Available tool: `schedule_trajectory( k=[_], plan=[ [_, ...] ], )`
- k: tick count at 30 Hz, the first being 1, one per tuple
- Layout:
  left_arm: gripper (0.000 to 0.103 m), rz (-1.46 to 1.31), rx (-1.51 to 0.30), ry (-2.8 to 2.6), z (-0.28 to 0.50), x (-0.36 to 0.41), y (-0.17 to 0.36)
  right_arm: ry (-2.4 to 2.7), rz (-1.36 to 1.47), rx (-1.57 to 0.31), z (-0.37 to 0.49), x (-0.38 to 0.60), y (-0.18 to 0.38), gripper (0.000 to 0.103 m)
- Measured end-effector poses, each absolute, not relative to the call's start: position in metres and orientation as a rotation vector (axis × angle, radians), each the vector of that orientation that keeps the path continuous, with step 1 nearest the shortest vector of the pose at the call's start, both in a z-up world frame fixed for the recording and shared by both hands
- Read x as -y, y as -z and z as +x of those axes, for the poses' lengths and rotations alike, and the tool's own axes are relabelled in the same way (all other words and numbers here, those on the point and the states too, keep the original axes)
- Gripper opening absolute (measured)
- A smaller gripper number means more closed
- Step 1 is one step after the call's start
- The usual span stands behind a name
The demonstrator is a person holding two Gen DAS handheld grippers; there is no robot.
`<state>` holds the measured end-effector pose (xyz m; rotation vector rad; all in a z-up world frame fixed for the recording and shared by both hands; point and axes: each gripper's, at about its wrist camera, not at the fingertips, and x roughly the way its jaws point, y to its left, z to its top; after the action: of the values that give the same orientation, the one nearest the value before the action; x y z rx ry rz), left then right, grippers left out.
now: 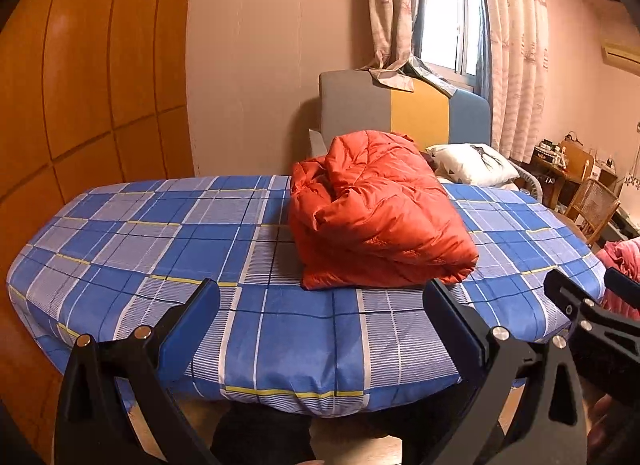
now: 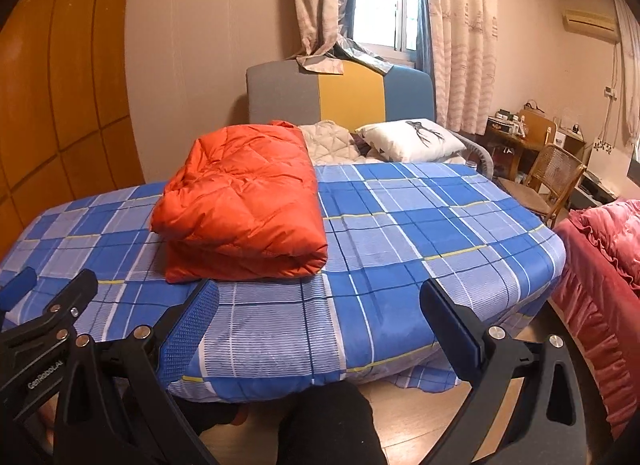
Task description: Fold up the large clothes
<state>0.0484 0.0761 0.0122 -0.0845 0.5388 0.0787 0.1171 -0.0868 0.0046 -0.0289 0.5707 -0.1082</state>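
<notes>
The orange quilted down jacket [image 1: 376,213] lies on the blue plaid bedsheet [image 1: 132,233], already gathered into a thick, loosely folded bundle. From the left wrist view it sits at about 12 o'clock, just beyond the fingertips; from the right wrist view it is at about 11 o'clock [image 2: 244,201]. The left gripper [image 1: 322,297] hangs with its jaws spread wide and holds nothing, and the right gripper [image 2: 320,297] does the same; both hover over the near edge of the bed, clear of the jacket.

The jacket looks light, puffy and very soft, with a smooth, shiny shell that is probably slippery. It will likely spring back after pressing, so any fold may puff open. A pinch at a stitched seam or a doubled edge, such as the near corner at the bundle's 5 o'clock, should hold better than a grip on a smooth panel.

A white pillow [image 2: 412,141] rests beyond it by the headboard [image 2: 340,95].
</notes>
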Motion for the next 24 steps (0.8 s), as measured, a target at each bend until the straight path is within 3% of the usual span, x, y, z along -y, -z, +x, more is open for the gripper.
schedule_trajectory(
  k=[24],
  plan=[
    [0.101,-0.013,-0.543,-0.005,0.058,-0.050,-0.007,0.187,-0.002,-0.612,0.117,0.110,0.010,0.100]
  ],
)
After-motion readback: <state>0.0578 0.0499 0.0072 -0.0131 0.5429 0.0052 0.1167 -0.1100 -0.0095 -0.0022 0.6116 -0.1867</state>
